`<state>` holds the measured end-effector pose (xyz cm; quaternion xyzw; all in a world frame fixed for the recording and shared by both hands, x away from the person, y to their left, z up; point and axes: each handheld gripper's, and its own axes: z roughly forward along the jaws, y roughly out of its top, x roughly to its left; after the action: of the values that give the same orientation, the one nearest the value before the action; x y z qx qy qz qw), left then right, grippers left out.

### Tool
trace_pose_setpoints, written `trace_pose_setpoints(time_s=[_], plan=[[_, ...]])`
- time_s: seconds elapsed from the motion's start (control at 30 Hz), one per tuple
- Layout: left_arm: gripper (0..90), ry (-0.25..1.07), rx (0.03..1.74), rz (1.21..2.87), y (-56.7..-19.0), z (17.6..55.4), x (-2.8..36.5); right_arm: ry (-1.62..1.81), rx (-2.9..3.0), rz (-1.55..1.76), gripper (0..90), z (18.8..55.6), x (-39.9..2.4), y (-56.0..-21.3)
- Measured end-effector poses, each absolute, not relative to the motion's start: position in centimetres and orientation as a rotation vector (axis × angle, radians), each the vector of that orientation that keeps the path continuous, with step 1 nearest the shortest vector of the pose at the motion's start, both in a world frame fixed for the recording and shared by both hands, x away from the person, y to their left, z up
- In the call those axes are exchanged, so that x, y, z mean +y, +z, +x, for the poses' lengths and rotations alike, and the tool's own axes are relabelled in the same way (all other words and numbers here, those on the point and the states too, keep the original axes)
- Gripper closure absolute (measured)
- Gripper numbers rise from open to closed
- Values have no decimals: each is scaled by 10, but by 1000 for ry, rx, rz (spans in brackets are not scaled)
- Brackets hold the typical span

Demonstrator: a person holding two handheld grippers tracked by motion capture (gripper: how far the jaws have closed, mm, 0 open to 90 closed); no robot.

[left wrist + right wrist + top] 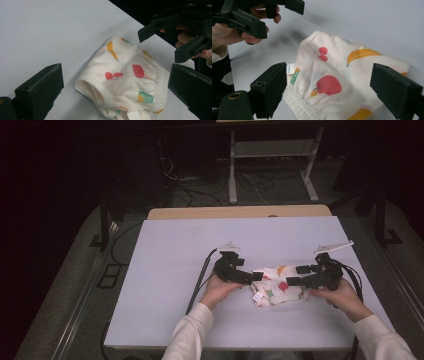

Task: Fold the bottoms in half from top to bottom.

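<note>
Forearms in pale sleeves come in from the near edge of the white counter [165,250], angling toward each other so the two tools point inward at one small garment. That garment [274,285], a folded piece of white cloth printed with cherries, a strawberry and bananas, lies flat on the counter's near half, right of centre, with a small white label at its near corner.

The left hand [218,290] wraps the body of the left hand-held gripper [256,276] from below, wrist low, jaws aimed rightward; their tips reach the garment's left edge. In the left gripper view its two black jaws stand wide apart with the cloth lying between them and nothing clamped.

The right hand [342,296] holds the right hand-held gripper [296,275] from the near side, jaws pointing left over the garment's right part. In the right gripper view these jaws are likewise spread, straddling the cloth without pinching it. Black cables trail back from both tools along the counter.
</note>
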<state>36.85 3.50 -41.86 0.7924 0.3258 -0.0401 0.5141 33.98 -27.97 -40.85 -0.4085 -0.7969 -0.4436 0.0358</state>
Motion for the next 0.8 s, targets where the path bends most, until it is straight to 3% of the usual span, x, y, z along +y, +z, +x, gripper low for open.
trace_pose_setpoints(time_s=[0.17, 0.8], plan=[[0, -98, 764, 1950, -416, 371, 35, -1355, -2451, -1263, 18, 345, -284, -402], [0, -99, 755, 1960, -405, 393, 24, -1326, -2491, -1299, 6, 373, -295, -399]])
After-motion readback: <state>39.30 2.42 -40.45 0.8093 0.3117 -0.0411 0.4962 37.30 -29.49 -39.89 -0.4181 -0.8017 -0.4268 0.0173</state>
